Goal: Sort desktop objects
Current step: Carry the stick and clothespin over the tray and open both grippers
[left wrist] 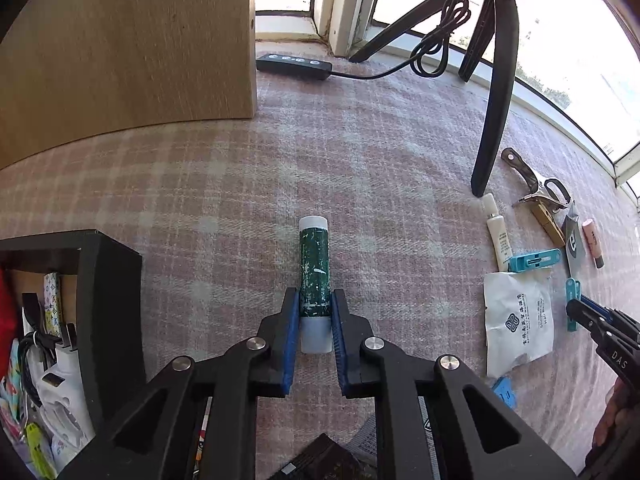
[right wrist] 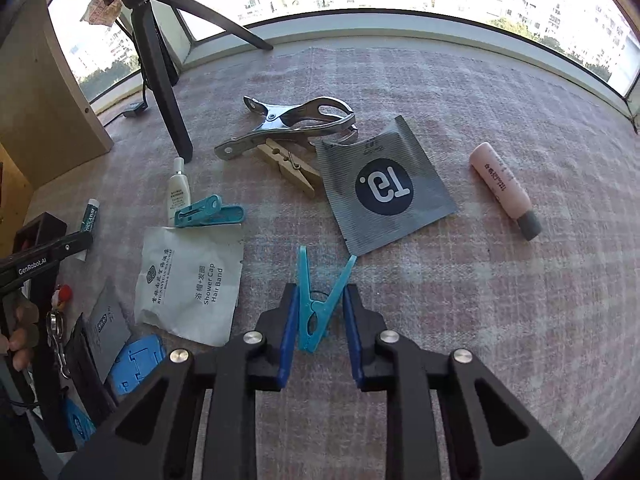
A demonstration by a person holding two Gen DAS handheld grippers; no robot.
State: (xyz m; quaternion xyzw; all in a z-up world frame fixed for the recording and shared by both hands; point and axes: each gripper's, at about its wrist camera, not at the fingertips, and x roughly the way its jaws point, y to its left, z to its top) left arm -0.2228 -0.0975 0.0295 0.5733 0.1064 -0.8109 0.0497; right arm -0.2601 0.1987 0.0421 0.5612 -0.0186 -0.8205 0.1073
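Observation:
A green lip-balm tube [left wrist: 315,276] with white ends lies on the pink checked cloth [left wrist: 360,160], and my left gripper [left wrist: 315,296] is shut on its lower half, both blue pads pressing its sides. In the right wrist view the same tube [right wrist: 89,216] pokes out past a left finger [right wrist: 68,246]. My right gripper [right wrist: 320,292] is shut on a light-blue clothespin [right wrist: 316,308], which lies on the cloth with its V-shaped legs pointing away. The right gripper's fingers [left wrist: 588,314] also show at the right edge of the left wrist view.
A black organizer box [left wrist: 108,280] with small items stands at the left, a wooden panel [left wrist: 140,48] behind it. A tripod leg [right wrist: 168,108], metal clamp [right wrist: 288,120], wooden peg [right wrist: 292,168], grey sachet [right wrist: 384,188], pink tube [right wrist: 504,188], white tube [right wrist: 179,190], blue clip [right wrist: 210,212] and shower-cap packet [right wrist: 188,280] lie around.

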